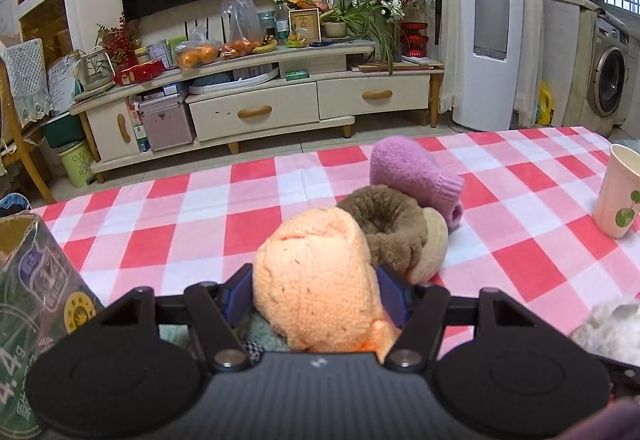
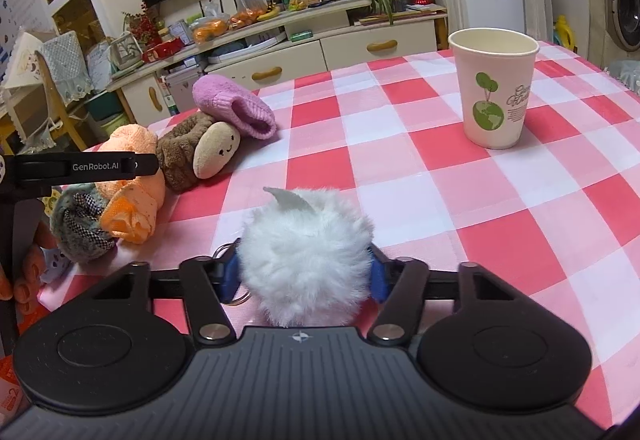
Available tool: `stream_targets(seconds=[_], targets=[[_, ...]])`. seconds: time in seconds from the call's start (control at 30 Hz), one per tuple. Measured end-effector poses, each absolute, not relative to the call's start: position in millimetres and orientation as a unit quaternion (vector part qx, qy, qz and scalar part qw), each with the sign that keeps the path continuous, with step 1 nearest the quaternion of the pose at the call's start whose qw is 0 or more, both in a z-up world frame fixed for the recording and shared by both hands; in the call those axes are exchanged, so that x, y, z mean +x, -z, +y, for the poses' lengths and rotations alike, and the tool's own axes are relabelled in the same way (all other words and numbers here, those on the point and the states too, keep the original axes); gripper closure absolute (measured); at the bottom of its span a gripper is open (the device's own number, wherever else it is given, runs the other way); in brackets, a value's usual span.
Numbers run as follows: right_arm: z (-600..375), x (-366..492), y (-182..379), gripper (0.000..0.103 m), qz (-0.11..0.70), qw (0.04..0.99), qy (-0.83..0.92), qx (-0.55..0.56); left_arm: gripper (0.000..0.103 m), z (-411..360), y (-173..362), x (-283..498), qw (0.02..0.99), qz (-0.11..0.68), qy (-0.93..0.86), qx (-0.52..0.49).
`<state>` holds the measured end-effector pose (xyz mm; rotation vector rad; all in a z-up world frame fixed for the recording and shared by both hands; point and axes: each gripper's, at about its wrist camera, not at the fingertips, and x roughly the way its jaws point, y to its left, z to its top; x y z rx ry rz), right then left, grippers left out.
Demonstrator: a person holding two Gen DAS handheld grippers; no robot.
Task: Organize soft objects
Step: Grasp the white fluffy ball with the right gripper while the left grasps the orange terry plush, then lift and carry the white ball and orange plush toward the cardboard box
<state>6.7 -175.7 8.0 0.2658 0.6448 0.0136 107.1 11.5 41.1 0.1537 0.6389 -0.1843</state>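
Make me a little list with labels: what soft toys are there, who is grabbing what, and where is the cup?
Table cover: red, pink and white checked cloth
Left gripper: closed on the orange knitted piece
Right gripper: closed on the white fluffy ball
Pile beside the orange piece: brown fuzzy toy with a smiling beige face, purple knitted mitten, grey checked fabric bundle
Paper cup: upright, apart from the toys, looks empty

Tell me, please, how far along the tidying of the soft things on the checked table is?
Early, by the look of it. Nothing looks sorted yet: the purple knit piece, brown scrunchie and grey scrunchie lie loosely clustered on the tablecloth. In hand: the left claw is shut on the orange knit piece, the right claw on the white fluffy ball. Placing all of them remains.
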Motion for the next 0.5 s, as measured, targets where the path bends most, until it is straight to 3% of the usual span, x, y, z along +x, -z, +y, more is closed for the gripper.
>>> stream_targets(seconds=[0.2,0.5], targets=[[-169,7,-10,0.038,0.314,0.944,-0.012,0.099,0.042,11,-45,91,0.938,0.326,0.101,0.063],[-179,-1,-13,0.041,0.306,0.941,-0.031,0.142,0.042,14,-52,50,0.926,0.356,0.121,0.041]])
